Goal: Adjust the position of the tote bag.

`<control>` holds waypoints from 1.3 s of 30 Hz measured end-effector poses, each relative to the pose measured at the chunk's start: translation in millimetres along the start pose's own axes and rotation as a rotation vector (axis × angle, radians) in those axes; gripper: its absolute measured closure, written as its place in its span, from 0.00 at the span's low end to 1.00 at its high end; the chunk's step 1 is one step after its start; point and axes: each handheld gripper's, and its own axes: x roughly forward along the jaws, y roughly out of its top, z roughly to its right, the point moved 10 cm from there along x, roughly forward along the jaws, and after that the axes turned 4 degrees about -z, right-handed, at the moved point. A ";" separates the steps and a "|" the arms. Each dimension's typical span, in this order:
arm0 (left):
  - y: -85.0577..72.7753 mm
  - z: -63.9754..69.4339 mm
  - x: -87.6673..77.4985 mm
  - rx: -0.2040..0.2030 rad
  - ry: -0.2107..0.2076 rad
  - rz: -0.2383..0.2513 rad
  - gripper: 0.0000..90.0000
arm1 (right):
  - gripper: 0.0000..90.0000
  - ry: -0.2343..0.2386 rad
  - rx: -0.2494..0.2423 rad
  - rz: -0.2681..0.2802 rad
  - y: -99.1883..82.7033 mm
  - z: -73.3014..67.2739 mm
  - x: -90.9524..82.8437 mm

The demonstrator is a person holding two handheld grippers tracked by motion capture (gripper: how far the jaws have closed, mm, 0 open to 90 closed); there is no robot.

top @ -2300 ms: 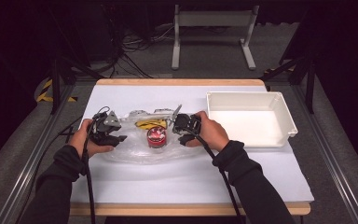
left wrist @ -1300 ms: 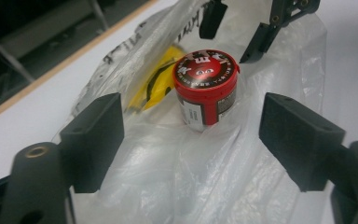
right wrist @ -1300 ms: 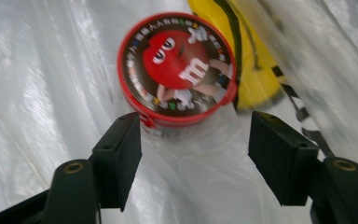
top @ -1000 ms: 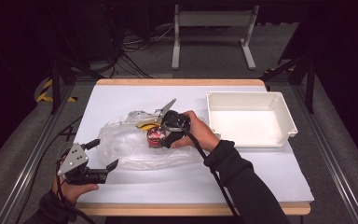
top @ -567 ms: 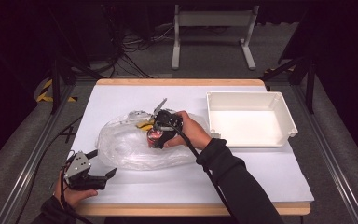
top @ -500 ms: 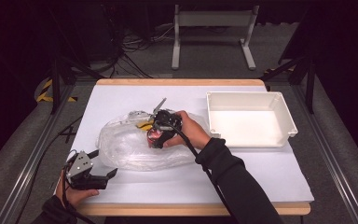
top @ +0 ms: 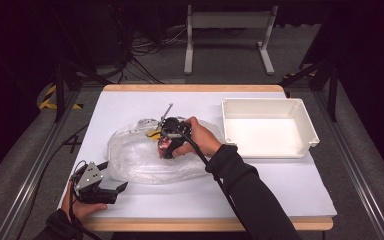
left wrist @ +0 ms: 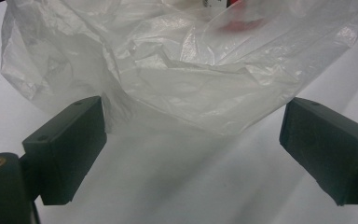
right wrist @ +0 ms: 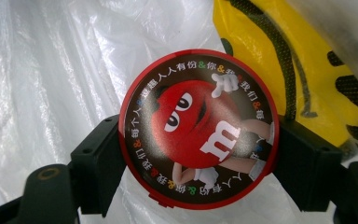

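A round red tin with a red candy figure on its lid sits inside a clear plastic bag at the table's middle. My right gripper reaches into the bag, and its jaws touch the tin's rim on both sides. Those jaws have just been opening, with the tin between them. A yellow packet lies just behind the tin. My left gripper rests low at the table's front left, open, with the bag's edge just ahead of its jaws and nothing between them.
A white tray stands at the right of the table, with bare white table in front of it. A thin metal rod sticks up behind the bag. Cables and a metal stand lie on the floor beyond the far edge.
My left gripper let go of the bag, swung to the front left corner and sank toward the table. My right gripper moved left into the bag and around the red tin.
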 end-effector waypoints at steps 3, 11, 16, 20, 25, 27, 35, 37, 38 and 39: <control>-0.1 0.0 0.3 -0.001 -0.005 -0.002 0.10 | 0.28 -0.003 -0.021 -0.019 -1.9 -0.8 -3.3; -0.2 -0.4 0.1 -0.006 -0.007 -0.001 0.10 | 0.28 0.002 -0.038 -0.014 -4.5 -4.8 -15.7; 0.0 -0.7 0.0 -0.008 -0.007 0.002 0.10 | 0.28 -0.005 -0.063 -0.004 -3.4 -10.7 -24.3; 0.1 -0.8 -0.1 -0.006 -0.006 0.003 0.10 | 0.28 -0.021 -0.071 0.006 -1.6 -13.6 -29.0; -0.1 -1.1 0.3 -0.012 -0.011 0.000 0.10 | 0.28 -0.022 -0.073 0.028 -0.6 -14.8 -35.7; -0.1 -1.4 0.5 -0.015 -0.015 0.000 0.10 | 0.28 -0.035 -0.077 0.023 -1.8 -12.8 -37.4; -0.1 -1.7 0.1 -0.022 -0.026 0.002 0.10 | 0.28 -0.041 -0.089 0.025 -10.7 -13.1 -50.9; -0.1 -1.9 -0.2 -0.027 -0.031 0.004 0.10 | 0.28 -0.051 -0.099 0.017 -14.0 -13.5 -53.5; 0.1 -2.0 -0.2 -0.028 -0.032 0.007 0.10 | 0.28 -0.054 -0.100 0.015 -15.6 -13.7 -54.6; 0.3 -2.5 -0.2 -0.026 -0.031 0.009 0.10 | 0.28 -0.059 -0.100 0.010 -17.3 -13.8 -55.4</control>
